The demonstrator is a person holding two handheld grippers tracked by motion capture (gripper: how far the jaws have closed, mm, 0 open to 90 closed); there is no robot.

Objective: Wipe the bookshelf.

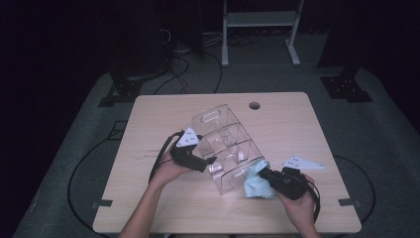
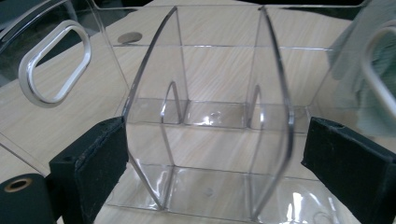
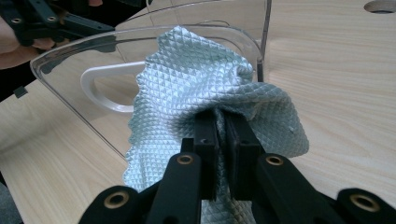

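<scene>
Wiping looks under way: left gripper (image 2: 205, 154), jaws wide, straddles a divider of the clear plastic compartment organizer (image 1: 225, 146) mid-table; right gripper (image 3: 223, 140) pinches a pale-blue waffle-weave cloth (image 3: 196, 88) against its handled end wall. Next: steady organizer, rub.

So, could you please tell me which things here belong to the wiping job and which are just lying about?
In use:
- clear acrylic organizer
- light blue cloth, pinched in the right claw
- left claw, open

Lying about:
- floor cables
- white metal stand
</scene>
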